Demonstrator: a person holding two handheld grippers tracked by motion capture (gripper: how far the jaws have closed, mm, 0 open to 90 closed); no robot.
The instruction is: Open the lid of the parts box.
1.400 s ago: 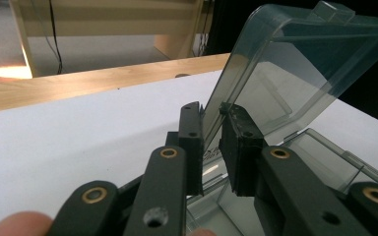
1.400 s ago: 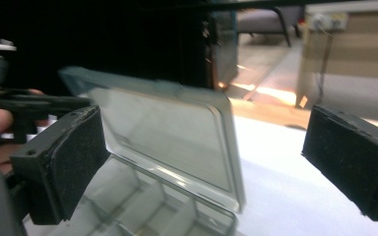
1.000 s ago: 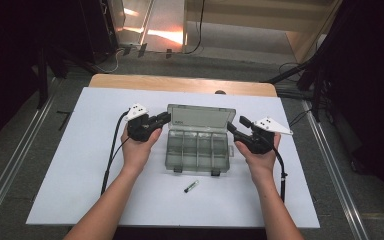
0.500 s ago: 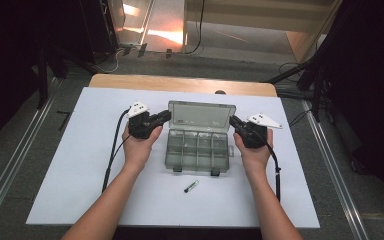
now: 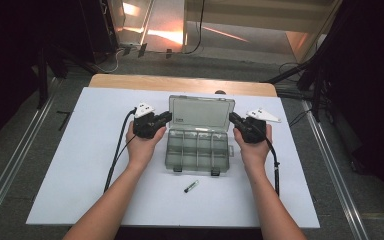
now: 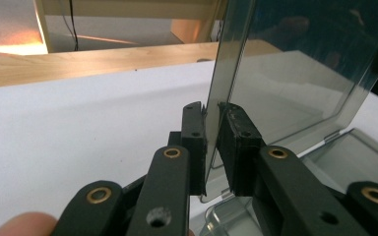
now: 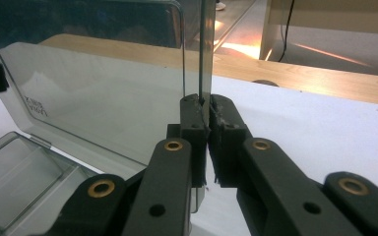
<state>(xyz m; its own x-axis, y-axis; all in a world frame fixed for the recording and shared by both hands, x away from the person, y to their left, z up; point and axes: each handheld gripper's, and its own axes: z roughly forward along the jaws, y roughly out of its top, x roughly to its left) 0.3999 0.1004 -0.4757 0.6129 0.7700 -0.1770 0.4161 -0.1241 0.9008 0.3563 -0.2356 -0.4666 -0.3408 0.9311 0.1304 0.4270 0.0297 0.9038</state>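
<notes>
Since a second ago the right hand has slid in from the right and its gripper's jaws have just been closing onto the right edge of the box lid, where earlier they stood off from it with nothing between them; the left side looks unchanged.

Nearest the person, a small dark pen-like piece (image 5: 191, 186) lies loose on the white table (image 5: 70, 170), just in front of the compartment box (image 5: 198, 150). The box sits at the middle of the table, its long axis running left to right, tray flat and divided into cells. Beyond the tray the clear lid (image 5: 201, 113) stands up from the far hinge, tilted slightly away.

The left gripper (image 5: 163, 118) pinches the lid's left edge and the right gripper (image 5: 235, 119) its right edge, so the lid lies straight between the two, each hand equally close. Any swing of the lid, I'd judge, turns on that hinge line along the tray's far side, and both hands would have to travel together.

From above the grips are hard to confirm. The left gripper view shows the lid edge (image 6: 215, 108) clamped between nearly closed pads; the right gripper view shows the same on the other edge (image 7: 203, 73), jaws all but shut on the thin plastic.
</notes>
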